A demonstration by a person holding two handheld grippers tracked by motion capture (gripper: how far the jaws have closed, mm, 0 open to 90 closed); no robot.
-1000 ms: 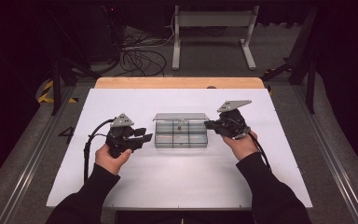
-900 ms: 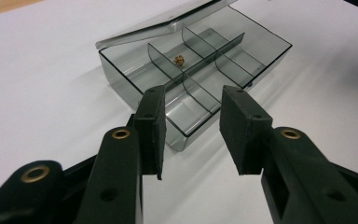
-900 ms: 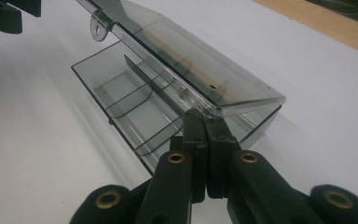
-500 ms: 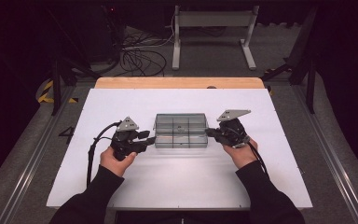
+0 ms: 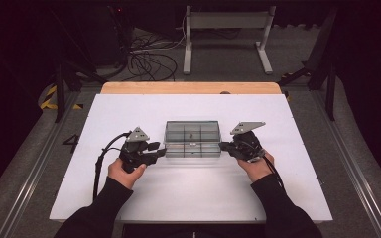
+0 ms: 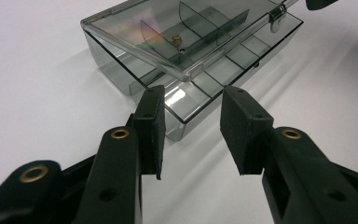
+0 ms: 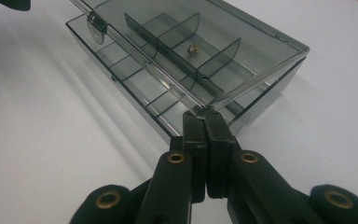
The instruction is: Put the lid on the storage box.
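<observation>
The white table (image 5: 188, 198) carries everything you work on; a bare wooden strip runs along its far edge. At its centre, between your two hands, sits the clear compartment box (image 5: 192, 140), a smoke-tinted plastic case divided by thin partitions into small cells.

Its lid (image 6: 168, 32) is hinged on the far side and stands slightly raised along the near edge, so that a gap separates it from the base; in the right gripper view the near right corner of the lid lies just above your closed jaw tips. A small metal latch (image 6: 276, 18) sits on the front edge of the lid.

Your left gripper (image 5: 158, 150) lies just beside the left end of the box, near its front corner. Its jaws stand apart with nothing between the pads; in the left gripper view the corner of the base lies just ahead of the gap and the pads do not touch it.

Your right gripper (image 5: 224, 146) meets the right end of the box. Its jaws are pressed fully together, and their tips rest at the front corner, under the edge of the raised lid; whether they actually touch the plastic cannot be told.

In one cell near the middle of the box lies a small brass piece (image 7: 193, 48), the only loose item visible inside.
</observation>
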